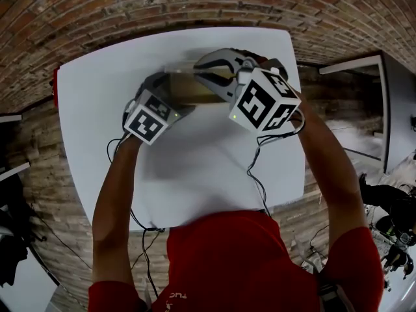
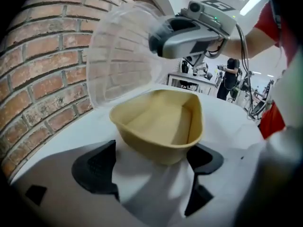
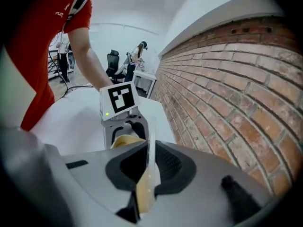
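A tan, empty container (image 2: 161, 122) sits on the white table (image 1: 195, 168) near the brick wall. Its clear hinged lid (image 2: 118, 65) stands raised, almost upright. My right gripper (image 3: 147, 167) is shut on the lid's edge (image 3: 150, 141), and it shows from the left gripper view (image 2: 163, 39) above the container. My left gripper (image 2: 151, 167) is open, its jaws on either side of the container's near end; the right pad (image 2: 203, 157) lies against it, the left pad (image 2: 102, 162) a little apart. In the head view both grippers (image 1: 179, 103) (image 1: 218, 67) meet at the container (image 1: 188, 86).
A brick wall (image 2: 42, 79) runs close along the table's far edge. Black cables (image 1: 257, 174) trail from the grippers over the table's near edge. Office chairs, desks and people (image 3: 137, 56) stand well behind in the room.
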Motion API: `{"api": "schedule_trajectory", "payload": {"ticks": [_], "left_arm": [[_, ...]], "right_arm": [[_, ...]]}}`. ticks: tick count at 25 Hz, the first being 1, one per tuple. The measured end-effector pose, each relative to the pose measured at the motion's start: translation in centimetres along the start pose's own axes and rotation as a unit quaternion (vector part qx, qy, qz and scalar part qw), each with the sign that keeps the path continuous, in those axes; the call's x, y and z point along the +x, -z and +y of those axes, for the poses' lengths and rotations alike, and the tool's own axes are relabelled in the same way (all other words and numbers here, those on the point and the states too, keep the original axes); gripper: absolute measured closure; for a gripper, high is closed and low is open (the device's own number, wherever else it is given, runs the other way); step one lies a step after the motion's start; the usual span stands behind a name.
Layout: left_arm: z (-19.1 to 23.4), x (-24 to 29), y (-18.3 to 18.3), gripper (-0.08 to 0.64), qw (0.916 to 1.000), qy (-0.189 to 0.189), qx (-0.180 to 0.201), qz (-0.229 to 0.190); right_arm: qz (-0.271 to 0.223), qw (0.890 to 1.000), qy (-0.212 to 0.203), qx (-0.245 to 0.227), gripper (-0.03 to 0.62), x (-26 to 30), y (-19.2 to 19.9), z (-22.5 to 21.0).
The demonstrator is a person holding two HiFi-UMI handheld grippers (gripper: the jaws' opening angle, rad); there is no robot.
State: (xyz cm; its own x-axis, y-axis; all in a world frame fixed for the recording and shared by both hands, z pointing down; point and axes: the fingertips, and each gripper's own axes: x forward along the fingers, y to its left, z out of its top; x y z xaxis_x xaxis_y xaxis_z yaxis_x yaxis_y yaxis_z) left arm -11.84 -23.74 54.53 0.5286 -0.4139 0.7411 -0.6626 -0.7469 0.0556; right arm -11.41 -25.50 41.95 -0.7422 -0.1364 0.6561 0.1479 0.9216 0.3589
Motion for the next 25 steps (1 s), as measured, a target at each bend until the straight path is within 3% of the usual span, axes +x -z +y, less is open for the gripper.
{"api": "schedule_trajectory", "payload": {"ticks": [5, 8, 12, 16, 18, 20, 23, 25], "left_arm": [[-0.1, -0.4, -0.1, 0.084, 0.9999, -0.009, 0.009, -0.002], [-0.4, -0.9, 0.0, 0.086, 0.9997, -0.016, 0.017, -0.004], [-0.9, -2.7, -0.3, 0.114, 0.9990, -0.026, 0.010, -0.035], [-1.0, -5.8, -1.0, 0.374, 0.9926, -0.057, -0.029, -0.104], [-1.1, -7.1, -1.6, 0.459, 0.9859, -0.069, -0.055, -0.142], [-1.5, -8.2, -2.2, 0.497, 0.9783, -0.075, -0.078, -0.176], [-2.7, -9.5, -2.6, 0.522, 0.9693, -0.072, -0.108, -0.209], [-3.4, -10.3, -3.4, 0.525, 0.9609, -0.071, -0.122, -0.238]], "right_arm": [[0.001, 0.999, 0.050, -0.013, 0.543, -0.6, -0.4, -3.1], [-0.003, 0.998, 0.056, 0.016, 0.543, -0.7, 0.3, -4.8], [-0.010, 0.989, -0.016, 0.145, 0.543, -0.3, 2.9, -6.7], [0.008, 0.963, -0.108, 0.245, 0.543, 0.5, 5.0, -7.3], [0.018, 0.954, -0.139, 0.265, 0.543, 1.3, 5.6, -7.6], [0.028, 0.948, -0.161, 0.274, 0.543, 2.4, 6.2, -8.1], [0.045, 0.944, -0.183, 0.270, 0.543, 4.4, 7.1, -8.6], [0.057, 0.947, -0.186, 0.254, 0.541, 5.7, 7.7, -8.7]]}}
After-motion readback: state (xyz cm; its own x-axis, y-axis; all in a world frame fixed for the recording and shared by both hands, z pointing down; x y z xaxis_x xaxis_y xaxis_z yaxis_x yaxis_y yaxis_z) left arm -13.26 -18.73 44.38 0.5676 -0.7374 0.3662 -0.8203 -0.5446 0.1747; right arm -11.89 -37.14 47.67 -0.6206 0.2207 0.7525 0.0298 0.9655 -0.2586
